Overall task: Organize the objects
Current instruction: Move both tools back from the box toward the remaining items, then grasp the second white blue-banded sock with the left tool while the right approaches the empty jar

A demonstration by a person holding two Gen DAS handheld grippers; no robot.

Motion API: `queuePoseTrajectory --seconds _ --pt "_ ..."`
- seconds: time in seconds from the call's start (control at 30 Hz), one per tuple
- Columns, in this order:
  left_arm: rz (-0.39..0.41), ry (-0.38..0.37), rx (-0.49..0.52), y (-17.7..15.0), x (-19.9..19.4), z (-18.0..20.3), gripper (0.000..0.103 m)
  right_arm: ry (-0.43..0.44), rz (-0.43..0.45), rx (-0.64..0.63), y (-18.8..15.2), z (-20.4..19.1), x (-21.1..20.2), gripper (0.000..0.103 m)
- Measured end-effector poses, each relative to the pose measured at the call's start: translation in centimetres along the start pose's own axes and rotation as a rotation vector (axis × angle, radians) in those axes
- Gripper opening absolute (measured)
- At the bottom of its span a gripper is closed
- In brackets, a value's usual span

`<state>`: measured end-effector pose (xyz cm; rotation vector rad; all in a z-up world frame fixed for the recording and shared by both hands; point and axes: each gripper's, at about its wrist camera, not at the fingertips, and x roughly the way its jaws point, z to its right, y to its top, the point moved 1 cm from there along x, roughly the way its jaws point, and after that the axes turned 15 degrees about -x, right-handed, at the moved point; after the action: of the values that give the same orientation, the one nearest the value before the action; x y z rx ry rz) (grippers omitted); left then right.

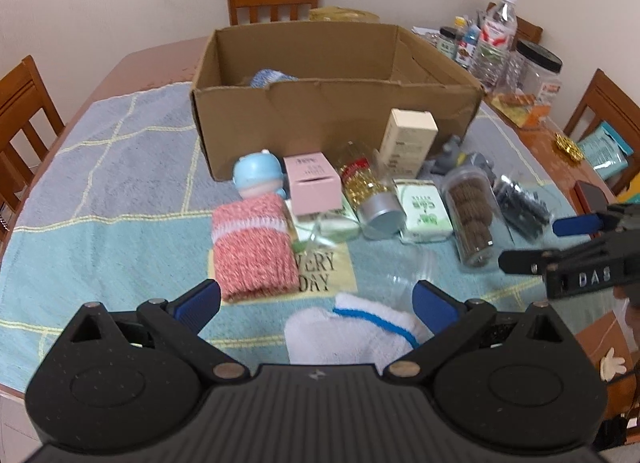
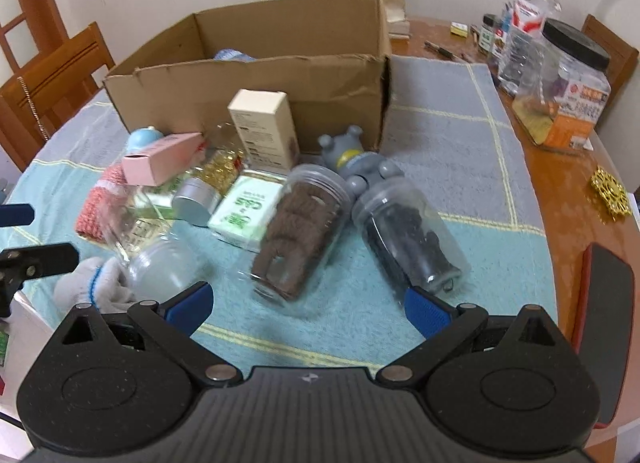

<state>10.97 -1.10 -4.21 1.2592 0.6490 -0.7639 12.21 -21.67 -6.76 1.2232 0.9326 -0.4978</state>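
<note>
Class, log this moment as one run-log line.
left gripper: open, over white sock | right gripper: open, empty | cardboard box: one item inside

Left gripper [image 1: 316, 305]: jaws spread wide, nothing between the blue pads [image 1: 198, 305], held low and level. Right gripper [image 2: 310, 305]: jaws likewise wide apart, nothing gripped, alongside the left.

Support: a wooden table [image 2: 536, 167] is seen, covered over most of its top by a blue checked cloth [image 1: 120, 167].
On the cloth: a cardboard box [image 1: 320, 111], a pink knitted piece [image 1: 252, 247], a white sock [image 1: 344, 335] and two clear jars [image 2: 300, 231] lying down.
On bare wood: water bottles [image 1: 496, 39], a black-lidded tub [image 2: 576, 83], a gold ornament [image 2: 610, 197].
</note>
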Motion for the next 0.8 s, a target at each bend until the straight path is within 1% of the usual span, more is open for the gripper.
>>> queuePoseTrajectory --seconds 0.23,0.4,0.53,0.63,0.73,0.8 --pt "-0.042 -0.012 0.029 -1.0 0.9 0.2 0.102 -0.004 -0.014 0.015 -0.1 1.5 0.5 0.103" --pt "-0.065 -0.035 0.054 -2.0 1.8 0.1 0.102 0.004 -0.015 -0.002 0.0 1.4 0.5 0.103" --pt "-0.08 -0.077 0.042 -2.4 2.4 -0.1 0.101 0.011 -0.019 -0.01 -0.4 1.4 0.4 0.103" --pt "-0.091 -0.091 0.051 -2.7 2.7 0.1 0.101 0.015 -0.028 -0.011 -0.9 1.5 0.4 0.103" --pt "-0.091 -0.08 0.049 -2.9 3.0 0.3 0.1 0.021 -0.032 -0.007 -1.3 1.6 0.4 0.103" --pt "-0.093 -0.092 0.044 -2.9 3.5 0.2 0.1 0.026 -0.031 -0.009 -1.6 1.6 0.3 0.103"
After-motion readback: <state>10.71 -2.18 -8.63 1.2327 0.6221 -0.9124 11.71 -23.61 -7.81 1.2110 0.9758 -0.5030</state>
